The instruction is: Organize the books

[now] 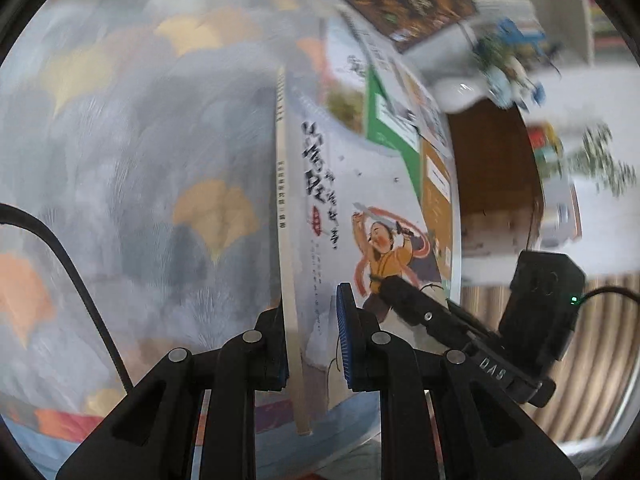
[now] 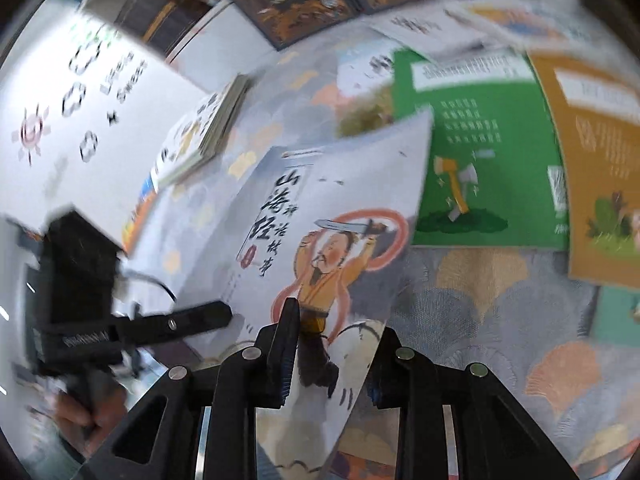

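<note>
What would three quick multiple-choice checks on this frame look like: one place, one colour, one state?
1. Where does the green book lie?
A. flat on the patterned cloth
B. in the left gripper
C. on the floor

2. What colour is the robe of the figure on the white book?
A. blue
B. orange
C. black

3. How is the white book held?
A. right gripper only
B. unheld
C. both grippers, left gripper too

Key: 1 A, it rests flat on the cloth. 2 B, orange robe shows. 3 C, both grippers clamp its edges.

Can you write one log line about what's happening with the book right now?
step: lifting book | left gripper: shut on white storybook | right gripper: shut on same book | green book: lying on cloth
</note>
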`<move>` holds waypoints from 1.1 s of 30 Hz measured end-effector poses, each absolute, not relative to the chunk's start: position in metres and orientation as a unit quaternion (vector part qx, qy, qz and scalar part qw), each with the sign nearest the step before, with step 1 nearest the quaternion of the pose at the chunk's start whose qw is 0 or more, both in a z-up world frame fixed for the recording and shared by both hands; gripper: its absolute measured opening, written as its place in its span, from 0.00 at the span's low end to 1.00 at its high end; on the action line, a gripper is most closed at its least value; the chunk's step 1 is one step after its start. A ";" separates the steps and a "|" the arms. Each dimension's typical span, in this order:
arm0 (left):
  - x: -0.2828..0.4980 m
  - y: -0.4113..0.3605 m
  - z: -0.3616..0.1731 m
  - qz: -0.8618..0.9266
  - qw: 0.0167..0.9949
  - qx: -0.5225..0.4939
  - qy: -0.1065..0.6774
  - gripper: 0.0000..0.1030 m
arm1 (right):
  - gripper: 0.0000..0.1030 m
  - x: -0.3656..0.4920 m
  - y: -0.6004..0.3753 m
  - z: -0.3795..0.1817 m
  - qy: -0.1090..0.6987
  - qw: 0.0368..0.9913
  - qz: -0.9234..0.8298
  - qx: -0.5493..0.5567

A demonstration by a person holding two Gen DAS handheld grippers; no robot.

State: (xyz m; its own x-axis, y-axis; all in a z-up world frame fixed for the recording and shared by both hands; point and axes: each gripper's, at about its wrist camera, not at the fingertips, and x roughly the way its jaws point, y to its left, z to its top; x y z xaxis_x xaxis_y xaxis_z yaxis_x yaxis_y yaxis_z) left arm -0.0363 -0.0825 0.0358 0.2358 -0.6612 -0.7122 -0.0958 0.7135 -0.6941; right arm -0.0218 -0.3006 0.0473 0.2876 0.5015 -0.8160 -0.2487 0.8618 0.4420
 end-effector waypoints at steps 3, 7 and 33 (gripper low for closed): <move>-0.032 -0.075 0.045 -0.233 0.717 -0.326 0.571 0.14 | 0.27 -0.035 -0.292 0.058 0.532 0.810 0.232 0.079; -0.025 -0.065 0.056 -0.260 0.722 -0.320 0.556 0.14 | 0.27 -0.044 -0.277 0.077 0.510 0.829 0.221 0.061; 0.074 0.186 0.079 -0.184 0.795 -0.371 0.443 0.17 | 0.28 0.125 -0.015 0.115 0.457 0.836 0.304 -0.015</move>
